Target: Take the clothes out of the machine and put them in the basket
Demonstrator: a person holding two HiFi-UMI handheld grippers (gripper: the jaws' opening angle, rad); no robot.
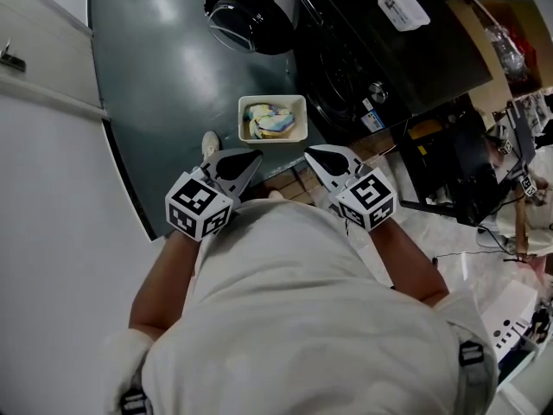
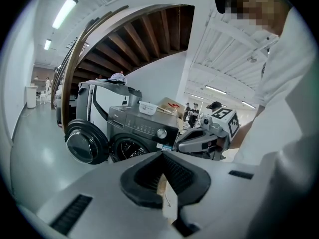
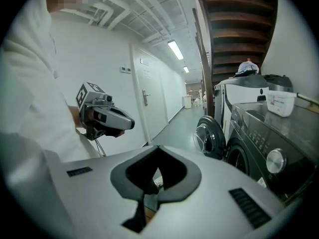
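Note:
A white basket (image 1: 272, 118) with colourful clothes in it stands on the grey floor, just left of the dark washing machine (image 1: 346, 67). The machine's round door (image 1: 246, 20) hangs open. I cannot see into the drum opening (image 2: 127, 148). Both grippers hover in front of the person's chest, short of the basket. My left gripper (image 1: 238, 167) is shut with nothing in it, and my right gripper (image 1: 324, 164) is shut and empty too. Each one shows in the other's view: the right gripper (image 2: 209, 136) and the left gripper (image 3: 107, 117).
A white lidded tub (image 1: 402, 5) sits on top of the machine. A white wall with a door (image 1: 43, 145) runs along the left. Dark equipment and cables (image 1: 458, 162) crowd the right side. A shoe (image 1: 210, 143) stands beside the basket.

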